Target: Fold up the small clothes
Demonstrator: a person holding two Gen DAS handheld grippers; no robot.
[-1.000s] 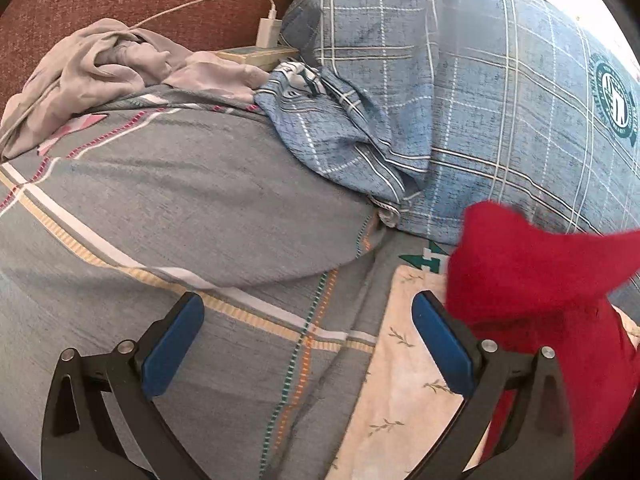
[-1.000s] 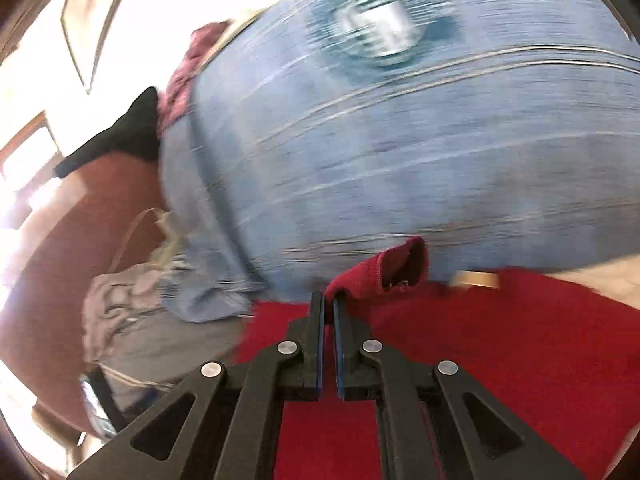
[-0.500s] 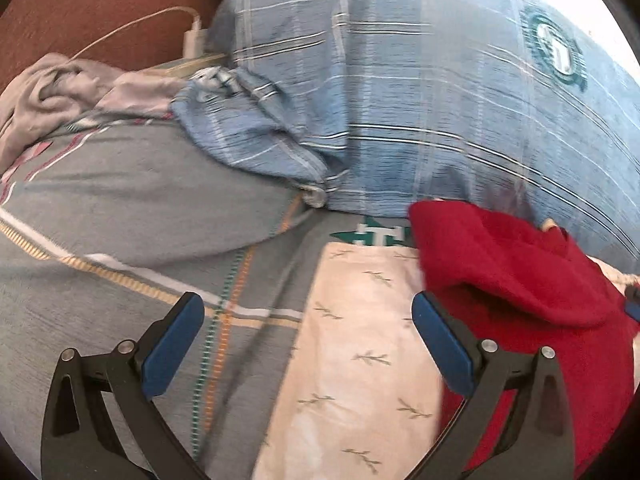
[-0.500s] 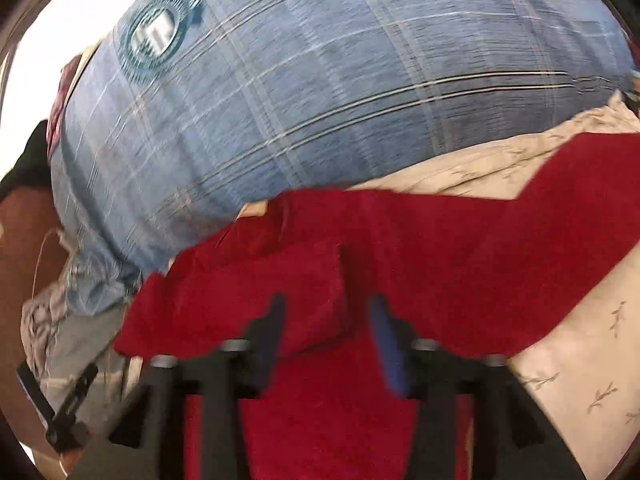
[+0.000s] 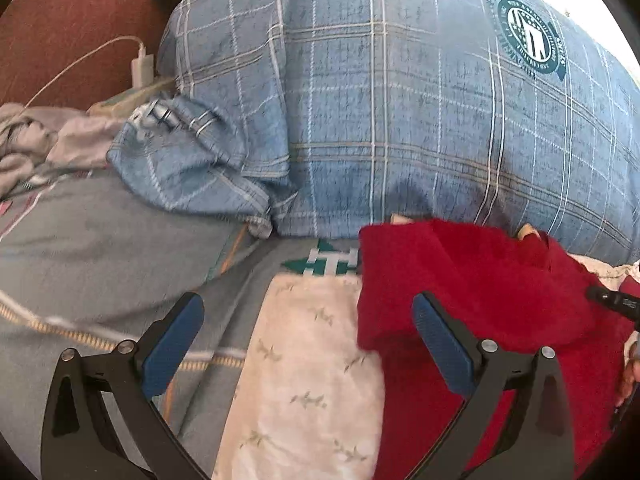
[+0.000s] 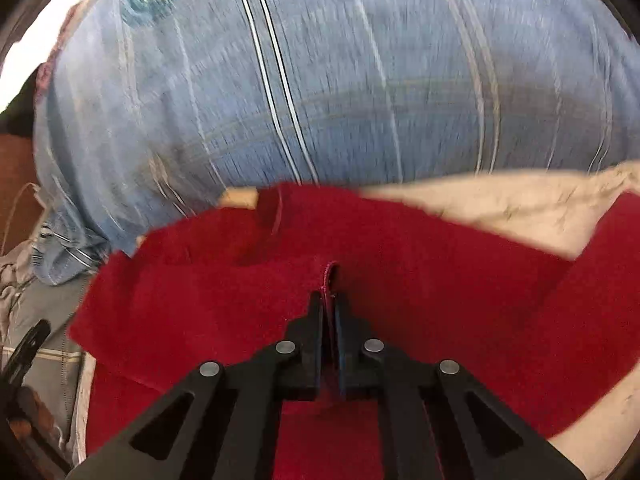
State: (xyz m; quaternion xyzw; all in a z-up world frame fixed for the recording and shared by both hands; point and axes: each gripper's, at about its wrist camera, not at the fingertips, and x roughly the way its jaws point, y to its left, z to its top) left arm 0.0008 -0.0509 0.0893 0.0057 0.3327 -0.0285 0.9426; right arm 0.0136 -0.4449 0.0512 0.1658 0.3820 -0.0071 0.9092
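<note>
A small red garment (image 5: 480, 292) lies partly folded on a cream cloth with a leaf print (image 5: 304, 360). My left gripper (image 5: 308, 336) is open and empty, hovering over the cream cloth, with its right finger at the garment's left edge. In the right wrist view the red garment (image 6: 440, 300) fills the lower frame. My right gripper (image 6: 328, 312) is shut on a pinched edge of the red garment, which sticks up between the fingers. The right gripper's tip also shows in the left wrist view (image 5: 612, 302).
A big blue plaid pillow (image 5: 400, 100) with a round badge rises just behind the garment. A grey striped bedsheet (image 5: 100, 248) spreads to the left, with a pale crumpled garment (image 5: 24, 144) and a white charger (image 5: 142, 66) with cable at the far left.
My right gripper opened half a second ago and has shut again on an edge of the red garment. The red fold has come down flatter. The left gripper stayed open, its view shifting slightly.
</note>
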